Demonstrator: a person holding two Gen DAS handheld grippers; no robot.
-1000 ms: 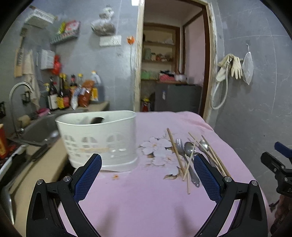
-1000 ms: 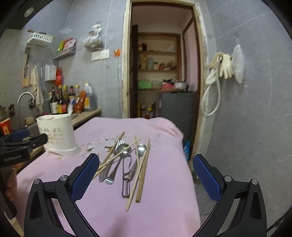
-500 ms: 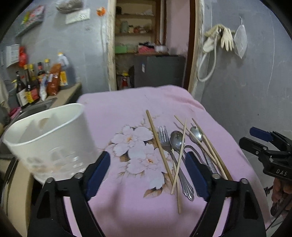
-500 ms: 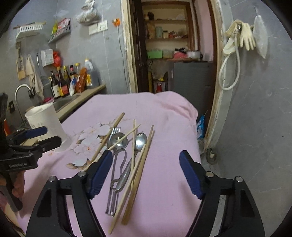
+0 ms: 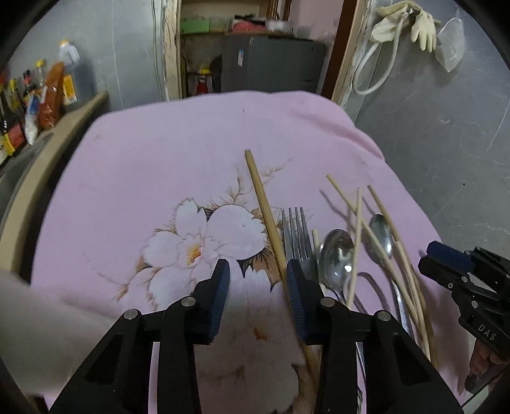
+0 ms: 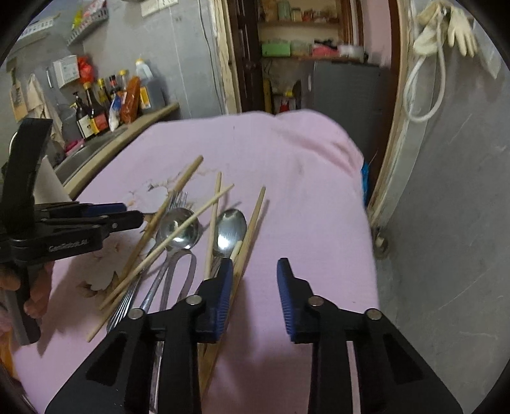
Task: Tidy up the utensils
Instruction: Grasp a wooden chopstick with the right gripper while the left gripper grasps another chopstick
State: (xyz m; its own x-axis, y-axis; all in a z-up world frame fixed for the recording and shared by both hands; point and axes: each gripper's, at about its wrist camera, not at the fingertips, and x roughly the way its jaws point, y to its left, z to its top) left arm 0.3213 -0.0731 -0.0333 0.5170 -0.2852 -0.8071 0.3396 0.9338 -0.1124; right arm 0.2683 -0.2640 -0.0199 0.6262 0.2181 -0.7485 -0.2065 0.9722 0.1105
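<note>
I had lowered both closing, still empty hand-held grippers, left (image 5: 257, 286) and right (image 6: 251, 283), onto the utensil pile (image 5: 344, 254), so picking could begin.

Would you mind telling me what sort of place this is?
Probably a home kitchen: sauce bottles line a counter on the left, rubber gloves hang on the wall, and a stocked pantry shelf shows through the doorway.

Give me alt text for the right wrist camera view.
The right gripper, jaws closing on nothing, hovers over a pink cloth beside scattered chopsticks, spoons and a fork. The left gripper reaches in from the left.
</note>
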